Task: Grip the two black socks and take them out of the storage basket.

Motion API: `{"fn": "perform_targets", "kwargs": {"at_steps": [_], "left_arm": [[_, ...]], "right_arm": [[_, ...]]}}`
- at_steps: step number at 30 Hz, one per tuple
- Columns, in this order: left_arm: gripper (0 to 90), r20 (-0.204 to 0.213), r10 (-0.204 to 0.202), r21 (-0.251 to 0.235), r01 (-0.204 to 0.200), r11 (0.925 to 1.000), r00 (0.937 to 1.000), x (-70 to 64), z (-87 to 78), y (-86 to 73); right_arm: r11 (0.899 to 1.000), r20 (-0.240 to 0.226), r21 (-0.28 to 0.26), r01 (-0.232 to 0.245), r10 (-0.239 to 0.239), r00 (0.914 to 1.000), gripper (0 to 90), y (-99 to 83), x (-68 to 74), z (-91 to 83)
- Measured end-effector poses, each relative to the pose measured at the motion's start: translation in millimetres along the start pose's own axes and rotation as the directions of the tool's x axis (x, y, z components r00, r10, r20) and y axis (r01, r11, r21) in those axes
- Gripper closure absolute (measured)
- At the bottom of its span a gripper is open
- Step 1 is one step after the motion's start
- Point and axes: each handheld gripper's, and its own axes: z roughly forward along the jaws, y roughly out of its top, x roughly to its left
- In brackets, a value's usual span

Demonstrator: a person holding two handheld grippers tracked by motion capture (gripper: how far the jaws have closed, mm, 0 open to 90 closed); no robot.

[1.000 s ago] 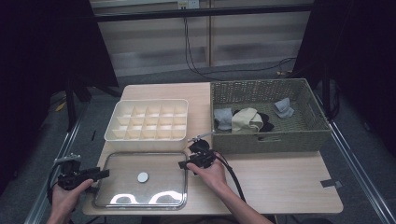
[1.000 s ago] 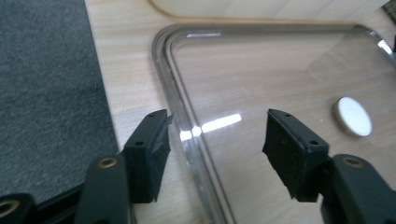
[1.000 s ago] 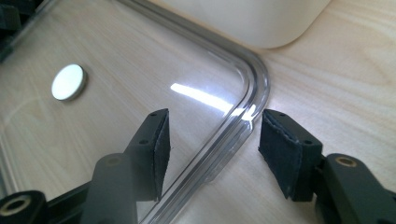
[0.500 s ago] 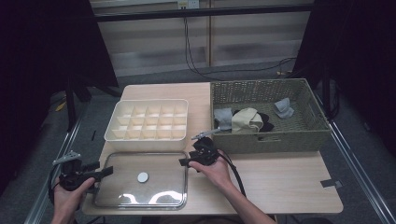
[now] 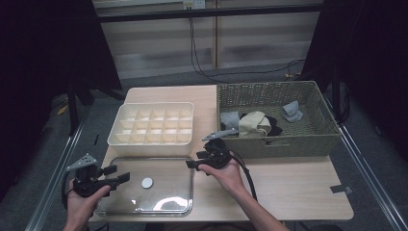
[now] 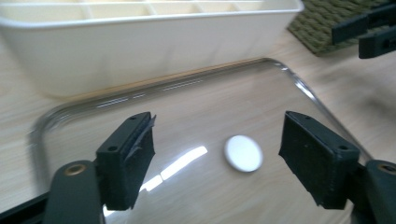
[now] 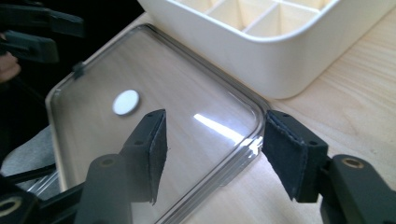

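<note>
Two hand-held grippers flanked clear lid (image 5: 146, 186) lying flat on worktop (image 5: 288, 187), just before compartment box (image 5: 153, 122); left hand-held gripper (image 5: 115, 177) at lid's left short edge, right hand-held gripper (image 5: 195, 161) at right rear corner, long axis running between them. Left gripper view: jaws released, white knob (image 6: 243, 153) ahead between them. Right gripper view: jaws released, straddling lid corner (image 7: 254, 137), not clamped; right looked nearer.

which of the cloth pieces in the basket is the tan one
The big folded cloth in the middle of the wicker basket; the pieces on either side of it are grey, with a black one tucked behind it.
</note>
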Motion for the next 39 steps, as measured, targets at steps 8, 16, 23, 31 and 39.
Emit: {"fn": "perform_targets", "kwargs": {"at_steps": [8, 16, 23, 31, 39], "left_arm": [[20.7, 0.056, 0.060, 0.021, -0.061, 0.9979, 0.9967, -27.2, 21.7, 20.2], [17.0, 0.082, 0.102, -0.010, -0.102, 0.9948, 0.9914, -55.5, 33.1, 33.7], [16.9, 0.104, 0.097, 0.000, -0.097, 0.9953, 0.9898, -70.2, 39.4, 16.0], [14.8, 0.128, 0.132, 0.018, -0.135, 0.9906, 0.9830, -84.0, 40.2, 1.4], [14.2, 0.124, 0.132, 0.012, -0.134, 0.9909, 0.9835, -70.9, 40.7, -4.6]], "right_arm": [[0.999, -0.012, -0.038, 0.010, -0.011, 0.9999, 36.5, 6.8, 3.2, -29.7], [0.996, -0.008, -0.094, 0.007, -0.008, 0.9999, 38.6, 16.7, -4.8, -61.1], [0.993, 0.025, -0.113, 0.031, -0.029, 0.9993, 43.9, 21.4, -13.3, -85.2], [0.991, 0.074, -0.132, 0.013, -0.003, 0.9972, 46.4, 27.5, -37.6, -113.2], [0.992, 0.122, -0.127, -0.003, 0.018, 0.9923, 51.1, 33.6, -69.2, -133.8]]}}
